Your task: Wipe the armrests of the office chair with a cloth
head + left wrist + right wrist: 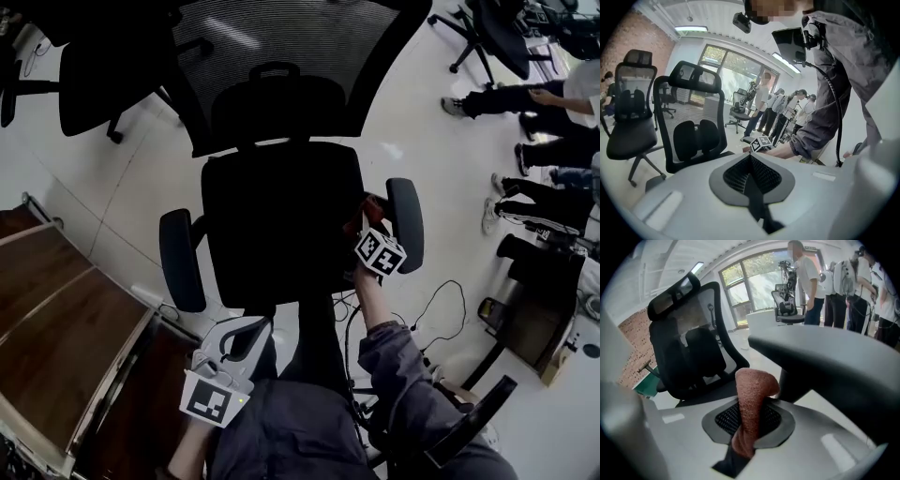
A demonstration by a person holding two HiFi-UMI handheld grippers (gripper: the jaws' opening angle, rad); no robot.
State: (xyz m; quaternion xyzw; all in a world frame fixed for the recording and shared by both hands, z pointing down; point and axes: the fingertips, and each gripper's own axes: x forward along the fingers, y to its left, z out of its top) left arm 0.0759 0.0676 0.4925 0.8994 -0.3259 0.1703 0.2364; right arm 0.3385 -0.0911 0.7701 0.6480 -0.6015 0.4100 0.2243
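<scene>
Just beside the armrest (405,214), the right gripper (749,430) clamps the cloth (754,385).

Office surroundings
A wooden table (47,309) stood left; bystanders (539,98) stood right; cables (450,283) lay on the pale floor (122,187).

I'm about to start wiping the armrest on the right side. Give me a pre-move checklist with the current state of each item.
1. Cloth gripped: ok. The right gripper is shut on the cloth, which sticks out past its jaws.
2. Cloth touching the right-side armrest: cannot tell. The gripper is at its inner edge.
3. Left gripper out of the way: ok. It is shut, empty and low near the person's lap.
4. Left-side armrest free for later: ok. Nothing lies on it.
5. People clear of the chair: ok. They stand apart, off to the right.
</scene>
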